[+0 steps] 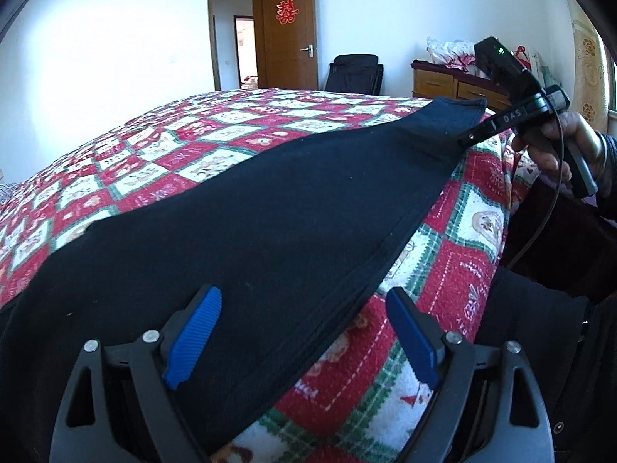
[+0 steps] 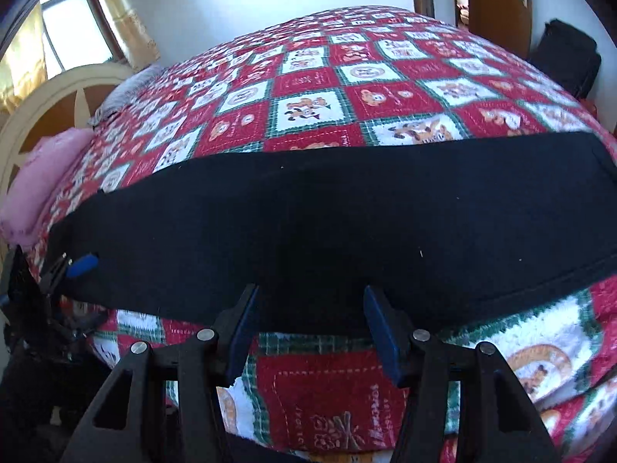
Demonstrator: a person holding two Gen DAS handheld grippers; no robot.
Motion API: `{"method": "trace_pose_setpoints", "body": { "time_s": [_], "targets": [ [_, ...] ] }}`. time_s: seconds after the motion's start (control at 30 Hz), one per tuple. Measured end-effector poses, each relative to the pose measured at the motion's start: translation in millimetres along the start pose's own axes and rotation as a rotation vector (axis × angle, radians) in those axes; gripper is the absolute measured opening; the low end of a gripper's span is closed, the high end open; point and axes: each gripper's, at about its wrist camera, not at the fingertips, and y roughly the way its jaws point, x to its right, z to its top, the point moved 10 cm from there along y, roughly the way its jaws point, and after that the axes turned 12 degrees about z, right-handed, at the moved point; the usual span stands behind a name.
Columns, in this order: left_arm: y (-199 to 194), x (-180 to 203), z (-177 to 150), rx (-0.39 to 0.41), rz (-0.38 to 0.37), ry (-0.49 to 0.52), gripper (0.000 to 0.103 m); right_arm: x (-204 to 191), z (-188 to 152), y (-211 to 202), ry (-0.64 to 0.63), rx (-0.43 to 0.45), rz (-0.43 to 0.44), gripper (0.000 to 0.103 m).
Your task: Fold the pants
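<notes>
Black pants [image 2: 327,231] lie flat across mid-frame on quilt [image 2: 308,88], spread for folding. Left gripper [image 1: 304,339] & right gripper [image 2: 308,328] both wide open, empty, poised at near edge, prob. to pinch it.

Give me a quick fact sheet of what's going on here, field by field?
Surface: bed with red patchwork quilt
Garment: black pants, laid flat in a long strip near the bed's edge
Left hand-held gripper: open, at one end of the pants
Right hand-held gripper: open, at the pants' near edge
Fold: not started
Background: open door, dresser
</notes>
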Motion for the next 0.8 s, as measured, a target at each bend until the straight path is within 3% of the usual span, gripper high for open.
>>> {"method": "trace_pose_setpoints", "body": {
  "time_s": [0.2,0.33,0.4,0.57,0.7,0.8],
  "targets": [
    [-24,-34,6,0.049,0.104,-0.058,0.09,-22,36,0,-0.057,0.068,0.047,0.055],
    [-20,-59,-13,0.0,0.135,-0.123,0.09,-5,38,44,0.047,-0.03,0.054,0.05],
    [-16,-64,-27,-0.036,0.143,-0.142,0.09,-3,38,47,0.059,-0.026,0.056,0.05],
    [-33,-72,-28,0.014,0.179,-0.135,0.09,-28,47,34,-0.062,-0.012,-0.022,0.049],
    [-43,-102,-22,0.039,0.243,-0.178,0.09,-90,70,51,-0.14,-0.031,0.128,0.049],
    [-47,-131,-27,0.029,0.335,-0.196,0.09,-145,91,80,-0.205,-0.046,0.242,0.049]
  ]
}}
